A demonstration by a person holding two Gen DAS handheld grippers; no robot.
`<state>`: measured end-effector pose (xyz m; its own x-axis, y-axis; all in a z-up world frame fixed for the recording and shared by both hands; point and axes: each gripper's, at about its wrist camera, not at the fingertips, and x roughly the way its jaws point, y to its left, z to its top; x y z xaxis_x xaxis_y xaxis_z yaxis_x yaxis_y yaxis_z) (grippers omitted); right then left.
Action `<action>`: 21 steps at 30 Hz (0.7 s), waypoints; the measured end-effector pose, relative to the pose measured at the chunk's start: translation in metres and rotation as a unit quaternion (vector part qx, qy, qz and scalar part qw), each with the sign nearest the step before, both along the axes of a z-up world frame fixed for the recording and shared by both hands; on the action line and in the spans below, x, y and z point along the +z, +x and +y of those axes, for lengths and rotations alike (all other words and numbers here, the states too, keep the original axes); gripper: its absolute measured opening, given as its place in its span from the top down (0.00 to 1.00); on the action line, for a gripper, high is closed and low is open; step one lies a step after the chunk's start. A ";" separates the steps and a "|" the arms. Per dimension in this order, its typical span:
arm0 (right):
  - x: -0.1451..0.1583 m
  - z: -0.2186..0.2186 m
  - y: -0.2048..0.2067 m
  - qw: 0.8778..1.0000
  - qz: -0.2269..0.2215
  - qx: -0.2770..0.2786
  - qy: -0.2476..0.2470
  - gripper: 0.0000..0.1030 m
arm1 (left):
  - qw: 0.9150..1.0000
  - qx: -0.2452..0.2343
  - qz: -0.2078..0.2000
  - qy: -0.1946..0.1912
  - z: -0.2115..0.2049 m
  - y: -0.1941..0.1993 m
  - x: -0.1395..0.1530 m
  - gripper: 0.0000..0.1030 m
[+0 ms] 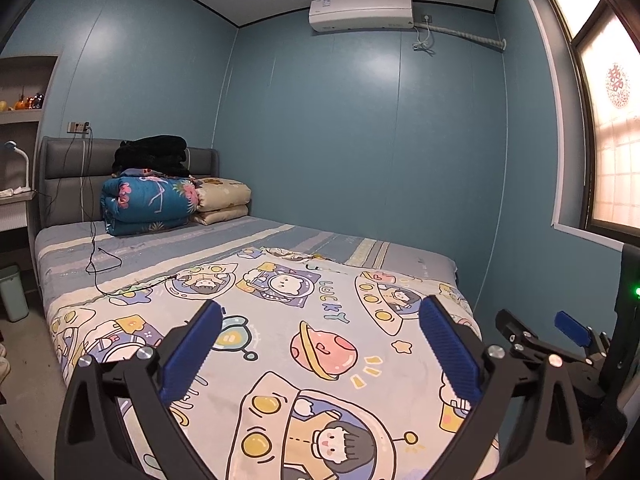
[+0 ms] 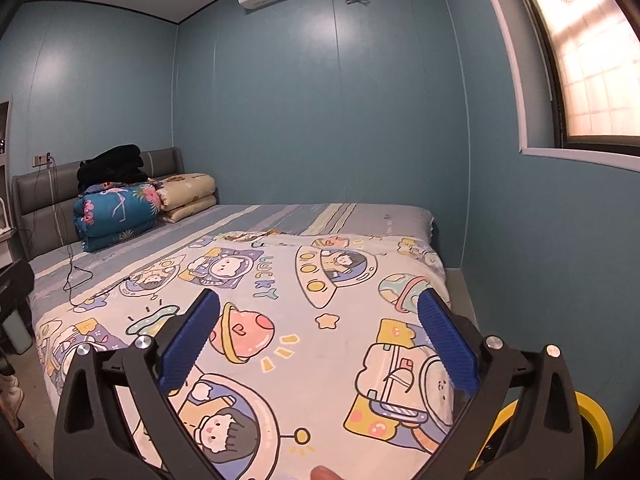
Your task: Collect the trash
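My left gripper (image 1: 320,312) is open and empty, held above the foot of a bed with a cartoon astronaut blanket (image 1: 280,340). My right gripper (image 2: 318,308) is also open and empty above the same blanket (image 2: 320,340); it shows in the left wrist view (image 1: 540,328) at the right edge. A pale green trash bin (image 1: 14,292) stands on the floor left of the bed; its edge shows in the right wrist view (image 2: 16,332). No loose trash is visible on the bed.
Folded quilts (image 1: 148,204) with black clothes on top and a beige pillow (image 1: 224,196) lie by the grey headboard. A black cable (image 1: 96,256) trails over the striped sheet. A yellow round object (image 2: 596,428) sits low right. A window (image 1: 616,140) is at right.
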<state>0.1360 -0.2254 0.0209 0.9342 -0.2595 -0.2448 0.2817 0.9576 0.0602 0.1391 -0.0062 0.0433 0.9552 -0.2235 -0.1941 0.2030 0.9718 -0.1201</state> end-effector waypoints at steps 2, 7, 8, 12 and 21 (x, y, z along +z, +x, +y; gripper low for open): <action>0.000 0.001 -0.003 1.000 -0.006 -0.004 -0.005 0.08 | 1.000 0.008 -0.003 -0.003 0.002 -0.003 0.000 0.08; 0.002 0.005 -0.005 1.000 -0.009 -0.004 -0.009 0.08 | 1.000 0.021 -0.010 -0.006 0.005 -0.007 0.000 0.08; 0.002 0.005 -0.005 1.000 -0.009 -0.004 -0.008 0.08 | 1.000 0.023 -0.010 -0.007 0.006 -0.008 0.000 0.08; 0.001 0.004 -0.005 1.000 -0.007 0.000 -0.006 0.08 | 1.000 0.023 -0.007 -0.013 0.007 -0.007 0.000 0.08; 0.001 0.005 -0.004 1.000 -0.006 0.005 -0.004 0.08 | 1.000 0.023 -0.010 -0.012 0.008 -0.008 0.001 0.08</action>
<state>0.1318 -0.2206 0.0217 0.9396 -0.2515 -0.2321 0.2710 0.9610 0.0558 0.1308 0.0018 0.0440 0.9680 -0.1840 -0.1704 0.1610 0.9770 -0.1399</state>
